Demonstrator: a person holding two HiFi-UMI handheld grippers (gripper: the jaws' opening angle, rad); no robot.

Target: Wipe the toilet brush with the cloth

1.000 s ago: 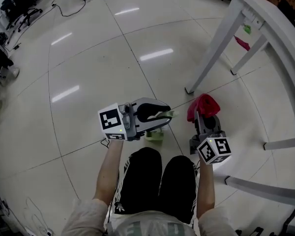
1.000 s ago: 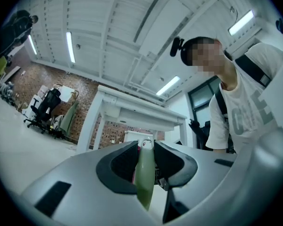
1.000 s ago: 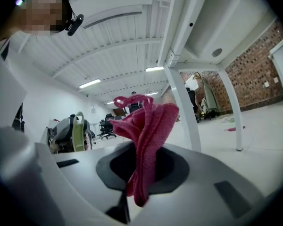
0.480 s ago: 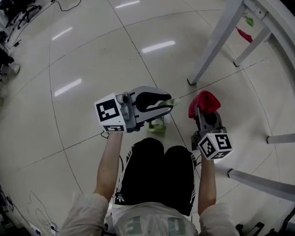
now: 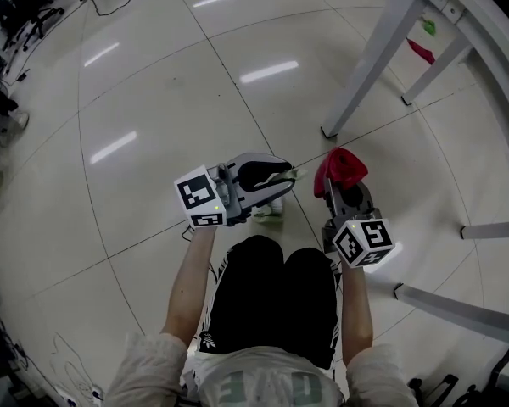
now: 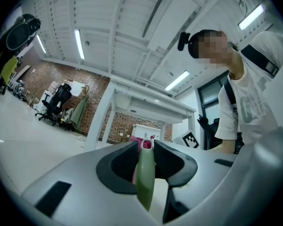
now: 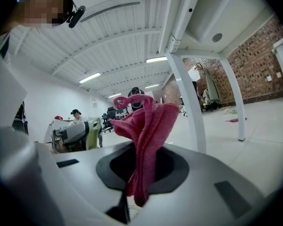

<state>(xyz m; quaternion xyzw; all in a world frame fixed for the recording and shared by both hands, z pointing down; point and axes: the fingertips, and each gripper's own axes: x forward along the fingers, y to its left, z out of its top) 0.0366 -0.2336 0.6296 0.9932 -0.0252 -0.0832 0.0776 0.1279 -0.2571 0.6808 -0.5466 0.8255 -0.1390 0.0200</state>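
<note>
I report my left gripper (image 5: 282,179) closed on the pale green handle of the toilet brush (image 6: 145,175), my right gripper (image 5: 346,195) near it, pinching a bunched red cloth (image 5: 339,166) that rises past its tips, both over the tiled floor (image 5: 153,100), with a white table leg (image 5: 369,70) beyond the right one.

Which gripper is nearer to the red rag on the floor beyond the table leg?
Right. The right gripper is across the table leg from the rag; the left gripper is farther left.
</note>
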